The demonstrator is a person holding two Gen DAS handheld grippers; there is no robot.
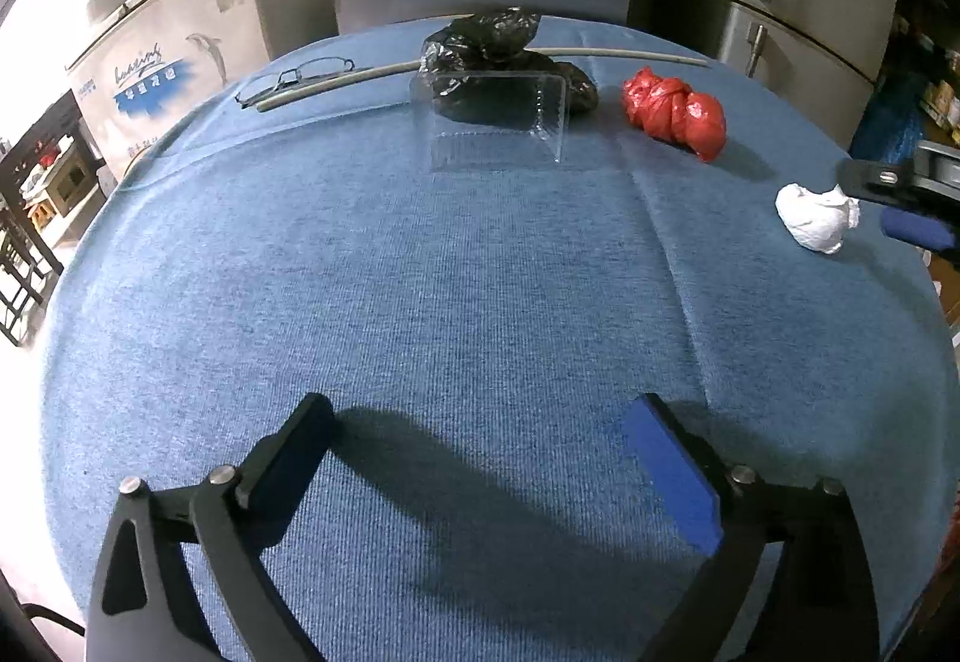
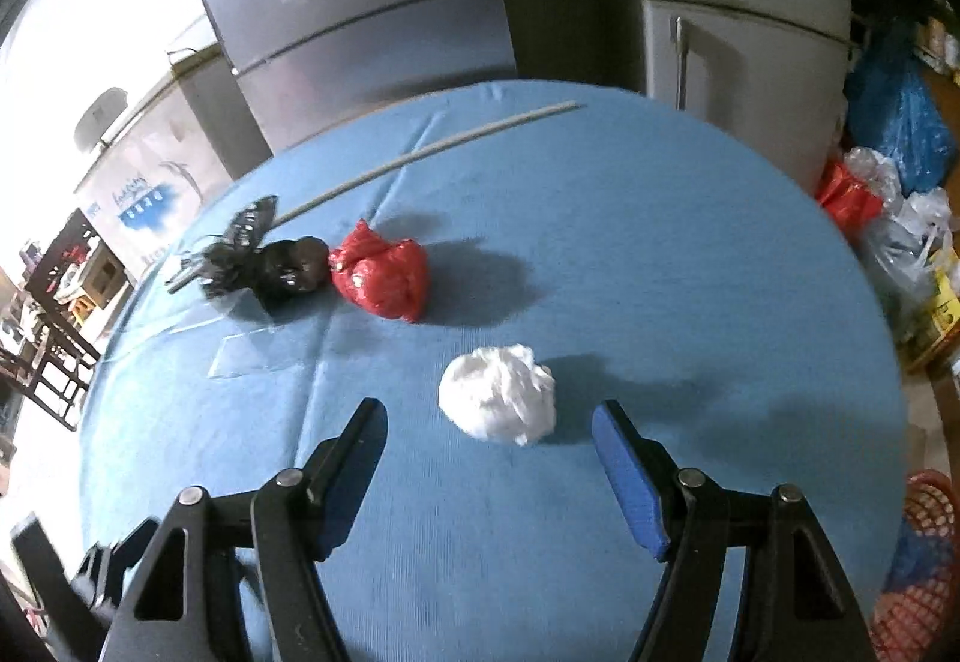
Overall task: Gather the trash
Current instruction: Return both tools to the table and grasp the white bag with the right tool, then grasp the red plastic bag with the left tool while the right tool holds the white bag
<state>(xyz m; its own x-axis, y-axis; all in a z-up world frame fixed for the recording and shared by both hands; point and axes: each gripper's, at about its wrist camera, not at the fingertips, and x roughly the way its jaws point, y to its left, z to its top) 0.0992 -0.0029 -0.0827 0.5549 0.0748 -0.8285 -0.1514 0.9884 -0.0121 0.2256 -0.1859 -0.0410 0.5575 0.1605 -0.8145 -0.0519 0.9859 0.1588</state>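
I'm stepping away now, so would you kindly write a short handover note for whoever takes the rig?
Left claw: open, empty, over bare blue cloth at the near side of the table.
Right claw: open, empty, lined up on the white paper wad, not yet closed on it.
Trash on the table: white wad, red bag ball, black bag, clear plastic container.
A red basket shows at the right edge.
Done: nothing collected, as far as visible.
Left: grasp the wad, then the rest.
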